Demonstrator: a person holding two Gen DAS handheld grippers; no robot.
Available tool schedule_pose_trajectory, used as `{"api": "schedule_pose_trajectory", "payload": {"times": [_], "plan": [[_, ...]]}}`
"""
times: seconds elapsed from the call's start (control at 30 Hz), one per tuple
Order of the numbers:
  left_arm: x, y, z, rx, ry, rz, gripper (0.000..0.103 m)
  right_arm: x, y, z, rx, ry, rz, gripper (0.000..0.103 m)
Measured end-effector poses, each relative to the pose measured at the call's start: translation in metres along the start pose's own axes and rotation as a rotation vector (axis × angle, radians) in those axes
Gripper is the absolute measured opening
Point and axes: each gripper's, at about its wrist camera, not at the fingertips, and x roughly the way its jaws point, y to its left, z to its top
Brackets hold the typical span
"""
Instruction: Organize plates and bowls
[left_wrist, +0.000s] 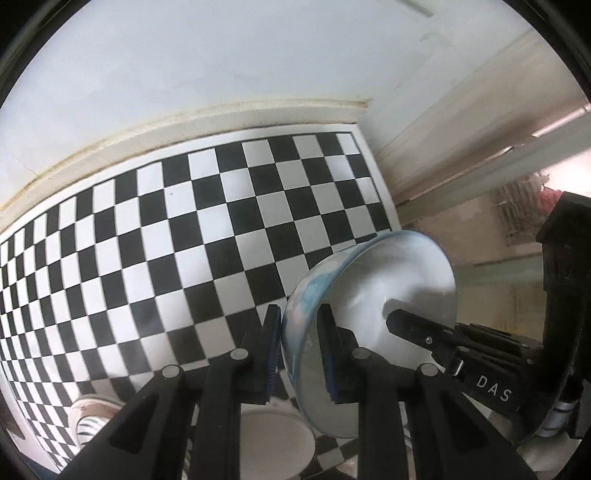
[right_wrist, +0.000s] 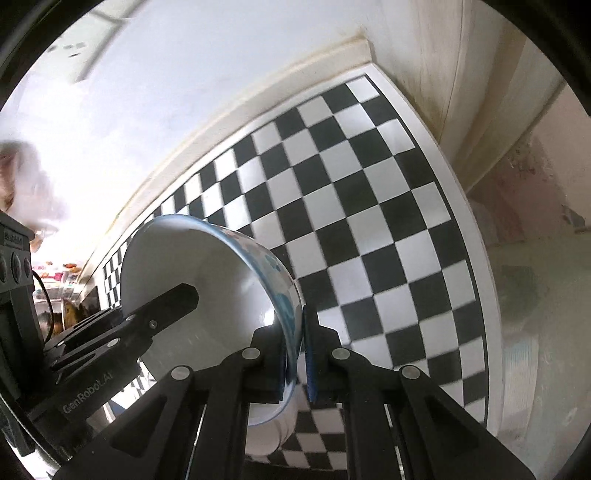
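Observation:
A white bowl (left_wrist: 388, 280) with a blue pattern on its outside hangs tilted above the black-and-white checkered table (left_wrist: 184, 221). My left gripper (left_wrist: 299, 317) is shut on one side of its wall, one finger inside and one outside. In the right wrist view my right gripper (right_wrist: 293, 321) is shut on the opposite wall of the same bowl (right_wrist: 184, 258). Each view shows a finger of the other gripper reaching into the bowl. Directly below sits a white dish (left_wrist: 273, 435), partly hidden by my fingers, also visible as the white dish (right_wrist: 269, 432).
The checkered table (right_wrist: 369, 203) meets a white wall at its far edge and a cream wall corner at its right end. What looks like a shoe with a striped sock (left_wrist: 92, 413) shows at the lower left. Cluttered items (right_wrist: 70, 291) lie far left.

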Motion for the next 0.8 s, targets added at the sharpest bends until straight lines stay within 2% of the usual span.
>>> {"api": "schedule_pose_trajectory", "payload": {"times": [0.17, 0.4, 0.6, 0.8], "plan": [[-0.034, 0.001, -0.021, 0.007, -0.045, -0.011, 0.018, -0.019, 0.021, -0.026, -0.025, -0.023, 0.012, 0.009], [-0.046, 0.008, -0.054, 0.014, -0.062, -0.010, 0.018, -0.028, 0.041, -0.068, -0.048, -0.034, 0.030, 0.009], [-0.044, 0.024, -0.085, -0.013, -0.041, -0.013, 0.018, -0.026, 0.050, -0.101, -0.065, -0.012, 0.031, 0.009], [-0.026, 0.041, -0.111, -0.043, 0.003, 0.004, 0.018, -0.001, 0.053, -0.121, -0.075, 0.040, 0.027, 0.009]]}}
